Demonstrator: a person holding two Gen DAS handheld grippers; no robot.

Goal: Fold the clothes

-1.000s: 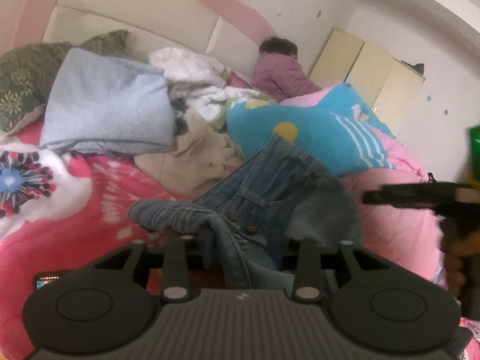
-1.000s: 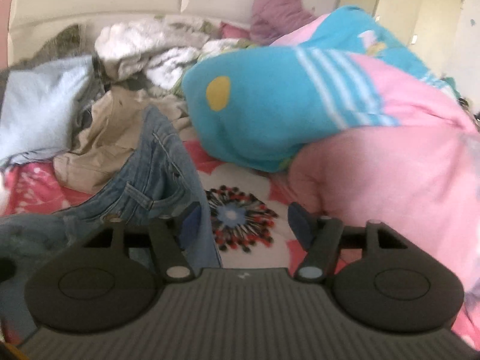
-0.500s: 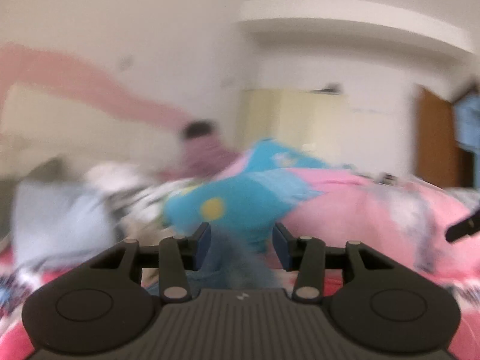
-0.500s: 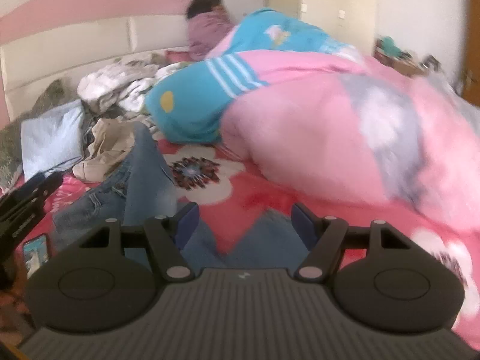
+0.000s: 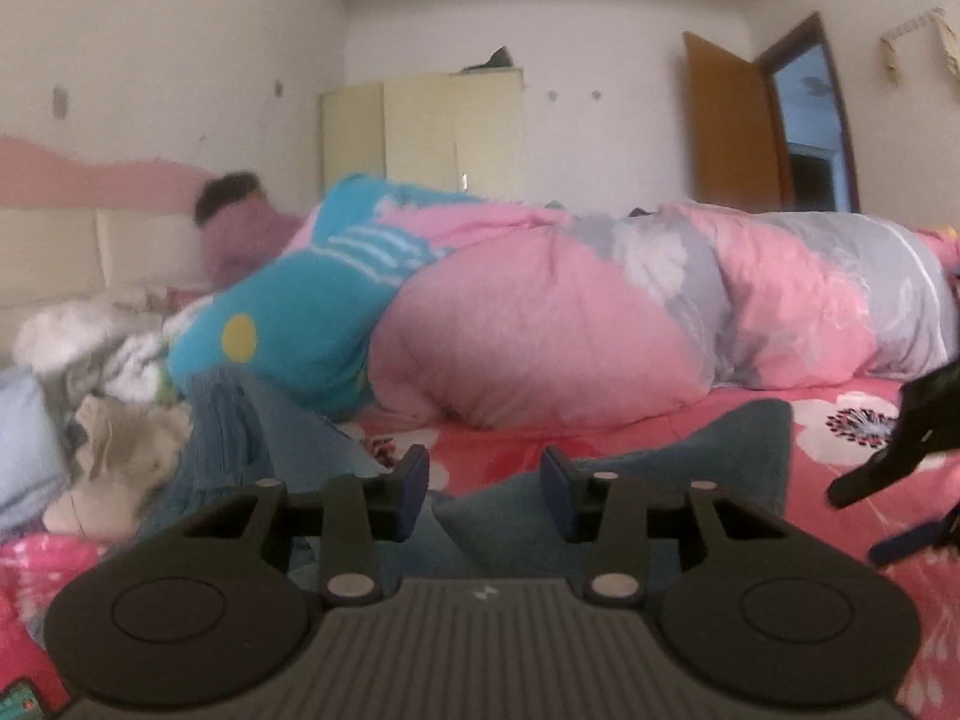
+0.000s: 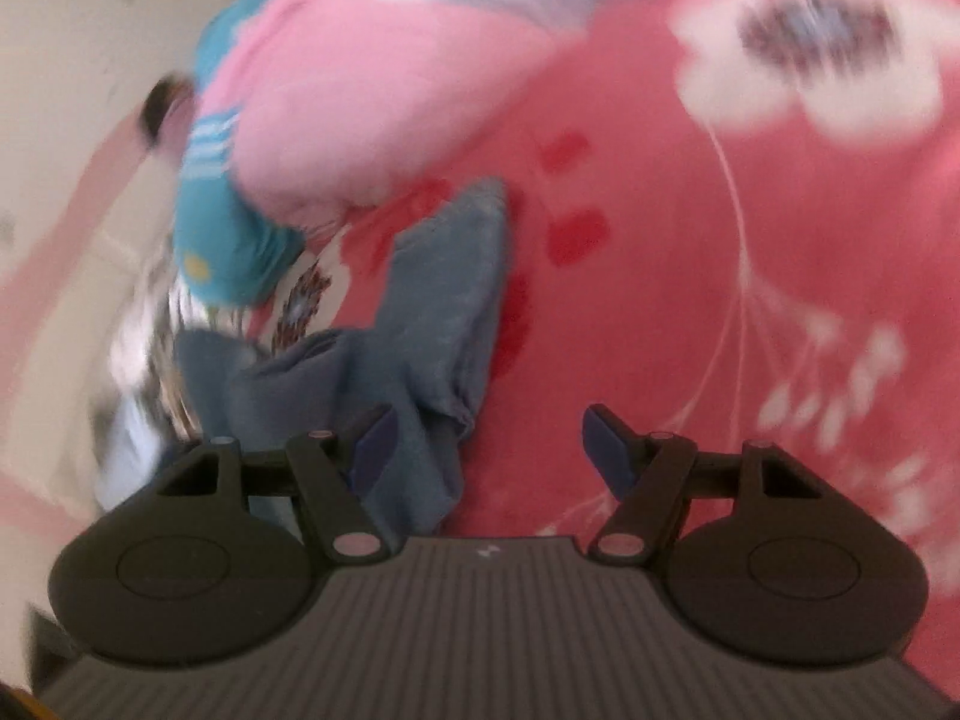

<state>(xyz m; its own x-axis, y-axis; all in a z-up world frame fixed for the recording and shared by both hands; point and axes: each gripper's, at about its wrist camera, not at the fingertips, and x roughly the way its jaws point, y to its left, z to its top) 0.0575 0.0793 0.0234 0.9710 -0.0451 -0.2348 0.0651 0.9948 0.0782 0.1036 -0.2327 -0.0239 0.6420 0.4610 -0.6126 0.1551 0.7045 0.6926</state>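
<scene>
Now swinging down toward the red floral bedspread (image 6: 690,300), right gripper (image 6: 486,444), with its view smeared by motion where half a second ago reading level and sharper. Jaws standing wide apart, gripping nothing. Jeans (image 6: 432,324) lying spread on the bedspread, one leg stretching away, crumpled denim reaching under the left fingertip (image 6: 372,438); contact impossible to tell through the blur. Left gripper (image 5: 485,489) hovering low over the same jeans (image 5: 600,474), jaws apart and empty, waistband hidden behind the gripper body. Pink quilt (image 5: 600,312) and blue blanket (image 5: 300,324) piling behind, half-covering a person (image 5: 240,222) by the headboard, softly blurred. Right gripper's dark fingers (image 5: 888,468) cutting in at the edge. Phone corner (image 5: 21,702) barely showing, cropped.
</scene>
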